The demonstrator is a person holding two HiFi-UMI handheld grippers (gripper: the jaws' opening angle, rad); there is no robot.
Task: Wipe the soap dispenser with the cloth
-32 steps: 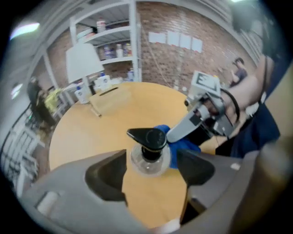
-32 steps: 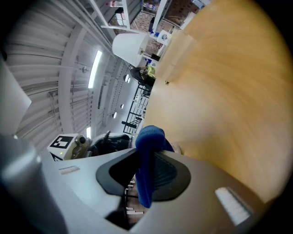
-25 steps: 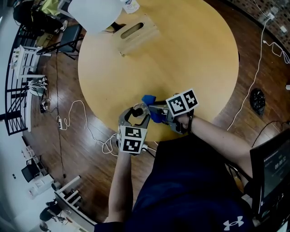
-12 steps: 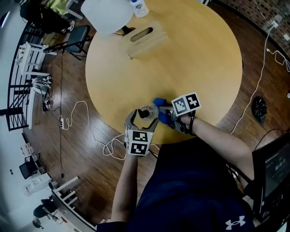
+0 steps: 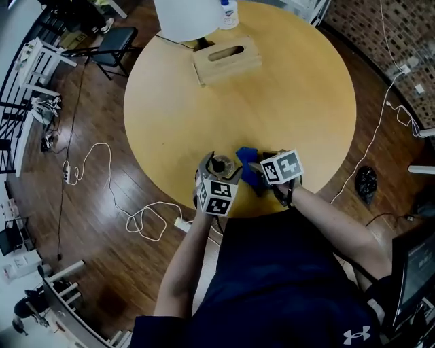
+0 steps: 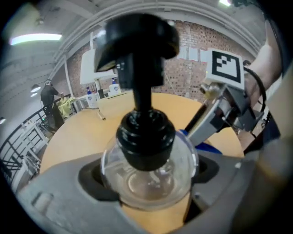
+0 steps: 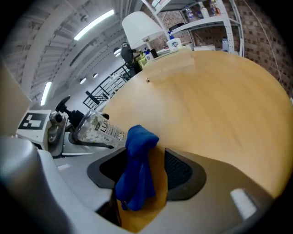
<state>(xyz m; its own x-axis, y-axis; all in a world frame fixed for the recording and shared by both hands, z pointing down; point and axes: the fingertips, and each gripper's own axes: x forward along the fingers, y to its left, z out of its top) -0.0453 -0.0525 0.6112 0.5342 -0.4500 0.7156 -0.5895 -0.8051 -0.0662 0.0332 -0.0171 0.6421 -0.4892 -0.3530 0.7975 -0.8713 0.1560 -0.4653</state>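
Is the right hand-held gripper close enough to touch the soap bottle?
Probably yes: the soap dispenser stands right beside the right hand-held gripper, its side bare toward it. The gripper's jaws have just opened, the blue cloth loose between them.

Round wooden table (image 5: pixel 292 88), tissue box (image 5: pixel 226 58), lamp (image 5: pixel 187 17)

Studio lab: brick wall (image 5: pixel 384 27), floor cables (image 5: pixel 146 221)

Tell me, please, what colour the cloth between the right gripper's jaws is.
Blue. The cloth shows best in the right gripper view.
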